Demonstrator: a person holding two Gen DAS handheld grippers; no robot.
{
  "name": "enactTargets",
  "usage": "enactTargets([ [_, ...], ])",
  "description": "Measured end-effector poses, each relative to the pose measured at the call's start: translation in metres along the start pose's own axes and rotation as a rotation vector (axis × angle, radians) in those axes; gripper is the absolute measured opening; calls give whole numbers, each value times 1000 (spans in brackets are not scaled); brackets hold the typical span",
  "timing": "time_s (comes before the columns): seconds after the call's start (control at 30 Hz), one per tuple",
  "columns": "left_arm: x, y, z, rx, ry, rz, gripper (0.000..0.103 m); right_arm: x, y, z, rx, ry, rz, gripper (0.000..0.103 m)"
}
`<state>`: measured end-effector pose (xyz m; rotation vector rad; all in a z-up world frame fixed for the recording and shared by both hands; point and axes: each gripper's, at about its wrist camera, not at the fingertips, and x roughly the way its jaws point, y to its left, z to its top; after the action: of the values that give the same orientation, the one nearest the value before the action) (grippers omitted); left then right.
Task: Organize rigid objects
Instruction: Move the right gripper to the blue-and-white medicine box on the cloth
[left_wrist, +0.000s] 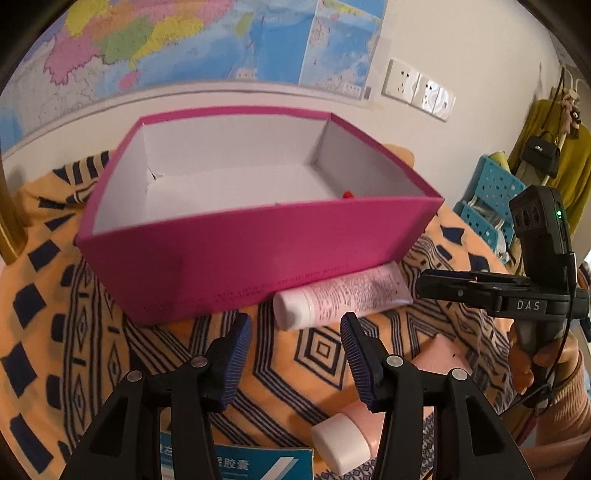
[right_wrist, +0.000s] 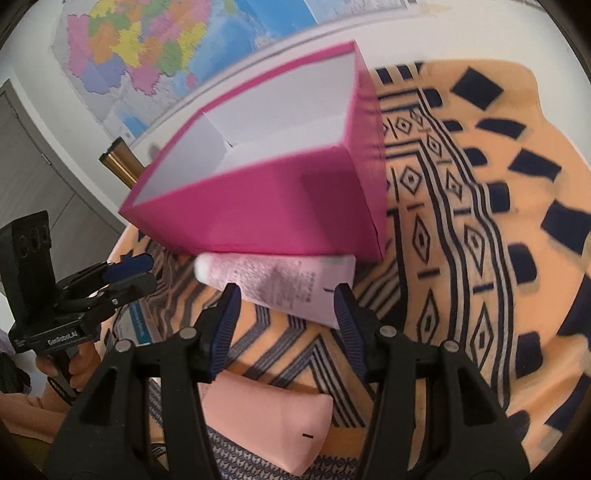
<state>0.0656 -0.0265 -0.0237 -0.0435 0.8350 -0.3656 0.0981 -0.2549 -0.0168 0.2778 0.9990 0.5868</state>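
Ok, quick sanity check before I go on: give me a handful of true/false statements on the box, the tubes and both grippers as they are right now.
1. The pink box stands open with no lid on it. True.
2. The left gripper is clamped on a tube. False: its jaws stand open with nothing between them.
3. A pale pink tube lies against the box's near wall, outside it. True.
4. The right gripper is open, pointing at that tube. True.
5. The salmon tube with the white cap already lies inside the box. False: it lies on the patterned cloth, nearer than the box.
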Motion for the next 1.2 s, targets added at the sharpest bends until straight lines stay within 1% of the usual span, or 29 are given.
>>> enactTargets([
  [0.2, 10, -3, -2, 5, 20, -18, 51, 7, -8, -4, 23, 10, -21, 54],
  [0.5, 28, -3, 2, -2, 54, -21, 49, 19, -11, -2, 36, 20, -23, 54],
  [0.63, 29, -2, 4, -2, 56, -17, 49, 21, -11, -2, 36, 22, -24, 54],
  [0.77, 22, 2, 3, -6, 51, -19, 49, 19, -9, -2, 39, 17, -23, 54],
  [0.87, 8, 10, -2, -16, 35, -9, 49, 11, 1, -5, 28, 11, 17, 54],
  [0.97, -11, 20, -9, -22, 12, 10, 49, -1, 27, -10, -43, 0, 78, 54],
  [1.0, -17, 25, -11, -27, 7, 22, 49, -5, 37, -13, -73, 4, 111, 54],
  [1.1, -32, 39, -20, -47, -5, 65, 49, -9, 72, -27, -167, 38, 212, 54],
  [1.2, -42, 55, -30, -74, 0, 94, 49, -4, 99, -43, -226, 92, 308, 54],
])
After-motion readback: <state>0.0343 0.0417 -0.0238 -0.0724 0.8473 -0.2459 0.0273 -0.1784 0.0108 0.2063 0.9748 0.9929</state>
